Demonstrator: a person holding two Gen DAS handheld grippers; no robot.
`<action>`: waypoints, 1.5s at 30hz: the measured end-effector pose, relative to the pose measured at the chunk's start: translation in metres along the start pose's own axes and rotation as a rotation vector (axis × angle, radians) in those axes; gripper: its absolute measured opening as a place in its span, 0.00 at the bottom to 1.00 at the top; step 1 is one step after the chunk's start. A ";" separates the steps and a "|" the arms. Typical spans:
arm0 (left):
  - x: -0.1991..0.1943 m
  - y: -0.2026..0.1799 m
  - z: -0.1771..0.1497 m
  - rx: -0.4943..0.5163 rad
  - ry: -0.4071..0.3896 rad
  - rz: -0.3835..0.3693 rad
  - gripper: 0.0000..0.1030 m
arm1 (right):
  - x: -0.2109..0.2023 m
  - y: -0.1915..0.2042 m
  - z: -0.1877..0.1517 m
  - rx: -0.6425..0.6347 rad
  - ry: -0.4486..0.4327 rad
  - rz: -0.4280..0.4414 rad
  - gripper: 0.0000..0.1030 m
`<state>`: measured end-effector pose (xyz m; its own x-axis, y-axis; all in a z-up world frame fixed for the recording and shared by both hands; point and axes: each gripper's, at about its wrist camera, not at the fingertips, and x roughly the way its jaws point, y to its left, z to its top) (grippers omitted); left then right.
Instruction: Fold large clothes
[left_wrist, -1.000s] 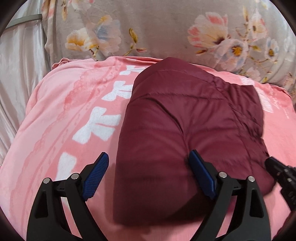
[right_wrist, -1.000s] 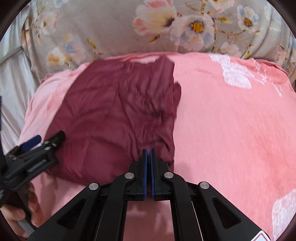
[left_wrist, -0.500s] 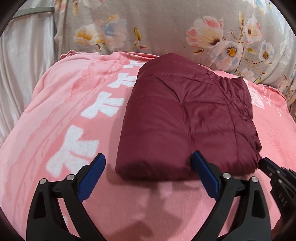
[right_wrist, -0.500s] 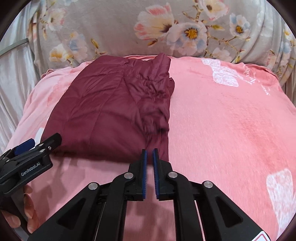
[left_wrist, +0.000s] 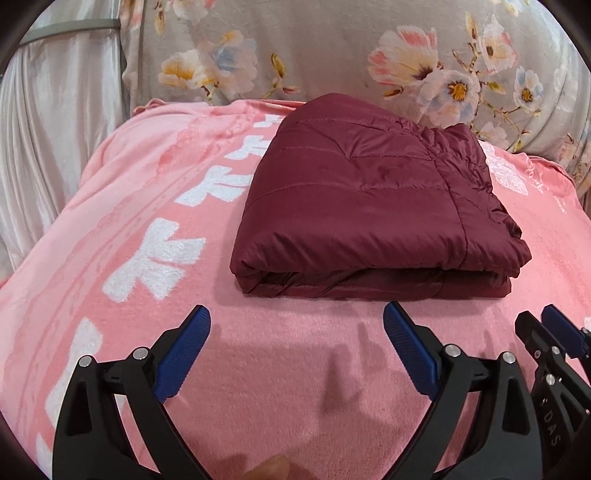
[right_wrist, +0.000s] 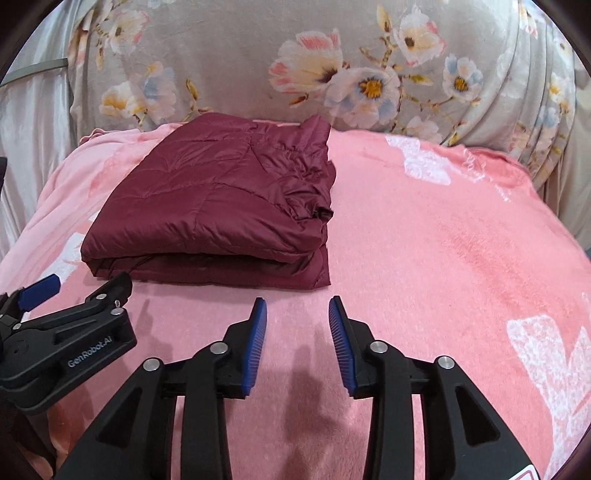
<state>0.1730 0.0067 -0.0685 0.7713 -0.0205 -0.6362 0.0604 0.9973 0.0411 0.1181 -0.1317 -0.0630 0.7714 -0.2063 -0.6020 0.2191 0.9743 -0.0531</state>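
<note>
A dark red quilted jacket (left_wrist: 362, 199) lies folded into a thick rectangle on the pink blanket (left_wrist: 295, 369); in the right wrist view the jacket (right_wrist: 218, 206) sits left of centre. My left gripper (left_wrist: 297, 325) stands wide open a short way in front of the jacket's near edge, nothing between its blue pads. My right gripper (right_wrist: 297, 314) is also short of the jacket, its jaws opening with only blanket between them. Each gripper shows at the edge of the other's view: the right gripper (left_wrist: 543, 332) and the left gripper (right_wrist: 85, 295).
The pink blanket (right_wrist: 424, 240) with white print covers the bed. A grey floral cover (right_wrist: 332, 66) rises behind it, and pale satin fabric (left_wrist: 55, 129) hangs at the left. A fingertip (left_wrist: 269, 469) shows at the bottom edge of the left wrist view.
Both grippers drew back from the jacket, which now lies apart from them. The right gripper, shut at the jacket's edge before, has let go and its jaws have spread.
</note>
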 end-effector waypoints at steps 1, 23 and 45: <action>-0.001 -0.001 0.000 0.006 -0.007 0.010 0.90 | -0.001 0.001 0.000 -0.006 -0.007 -0.001 0.37; -0.006 -0.008 -0.003 0.040 -0.032 0.025 0.90 | 0.004 0.008 -0.002 -0.031 0.012 -0.001 0.39; -0.006 -0.011 -0.004 0.054 -0.031 0.030 0.90 | 0.004 0.008 -0.002 -0.039 0.011 -0.001 0.39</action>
<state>0.1655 -0.0039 -0.0681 0.7927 0.0061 -0.6096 0.0709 0.9922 0.1021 0.1214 -0.1244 -0.0677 0.7643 -0.2069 -0.6107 0.1968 0.9768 -0.0847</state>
